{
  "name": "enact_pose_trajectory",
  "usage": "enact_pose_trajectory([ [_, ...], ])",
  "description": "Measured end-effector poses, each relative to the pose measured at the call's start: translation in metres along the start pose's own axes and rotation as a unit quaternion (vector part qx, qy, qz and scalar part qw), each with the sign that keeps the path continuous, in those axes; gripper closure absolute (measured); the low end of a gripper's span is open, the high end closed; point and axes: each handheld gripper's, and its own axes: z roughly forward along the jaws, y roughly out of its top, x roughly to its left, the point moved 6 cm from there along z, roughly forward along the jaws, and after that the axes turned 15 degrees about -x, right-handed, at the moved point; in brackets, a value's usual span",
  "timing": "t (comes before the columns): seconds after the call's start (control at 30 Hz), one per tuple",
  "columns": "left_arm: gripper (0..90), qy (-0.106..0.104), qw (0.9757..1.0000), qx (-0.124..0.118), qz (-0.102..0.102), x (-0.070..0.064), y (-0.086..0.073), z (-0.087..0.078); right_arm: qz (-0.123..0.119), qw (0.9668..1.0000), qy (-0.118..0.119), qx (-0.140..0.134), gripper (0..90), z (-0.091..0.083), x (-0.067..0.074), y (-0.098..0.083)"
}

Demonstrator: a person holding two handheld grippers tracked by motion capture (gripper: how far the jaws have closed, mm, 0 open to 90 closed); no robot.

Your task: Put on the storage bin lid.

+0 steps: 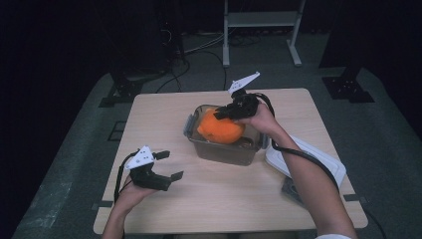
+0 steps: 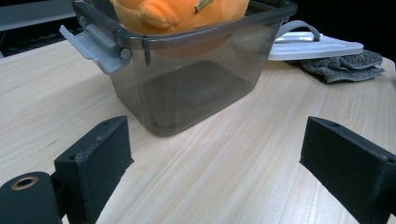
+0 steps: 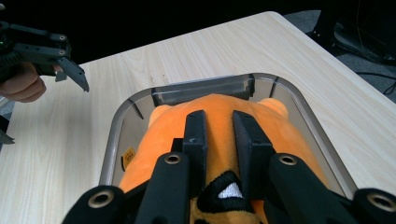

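Note:
An orange plush toy (image 1: 220, 128) lies half inside a clear grey plastic box (image 1: 226, 152) at the middle of the table. My right gripper (image 1: 225, 112) is shut on the plush from above; in the right gripper view its two jaws pinch a ridge of the orange plush toy (image 3: 219, 135) over the box rim (image 3: 205, 86). My left gripper (image 1: 166, 167) rests open near the table's front left, apart from the box, with nothing between its jaws. In the left gripper view the box (image 2: 187, 88) stands ahead with the plush toy (image 2: 182, 14) bulging over its rim.
A white lid (image 1: 308, 162) lies to the right of the box, over a grey cloth (image 1: 291, 188) near the table's right front edge. The lid (image 2: 317, 46) and cloth (image 2: 345, 65) also appear behind the box. A metal stand (image 1: 261, 30) is on the floor beyond the table.

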Motion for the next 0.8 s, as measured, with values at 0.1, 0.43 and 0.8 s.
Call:
enact_pose_trajectory([
  [0.1, 7.9, 0.0, 1.0, -0.001, 0.0, 0.0, 0.0, 0.0, 0.004, 1.0, 0.002, 0.0, 75.4, 0.001, -0.001, -0.002],
  [0.43, 7.9, 0.0, 1.0, -0.002, -0.002, 0.0, 0.0, -0.001, 0.019, 0.9997, 0.003, 0.013, 75.3, 0.011, -0.005, -0.017],
  [0.8, 7.9, 0.003, 1.0, -0.005, -0.003, 0.001, 0.001, -0.002, 0.024, 0.9993, 0.003, 0.027, 75.2, 0.021, -0.007, -0.026],
])
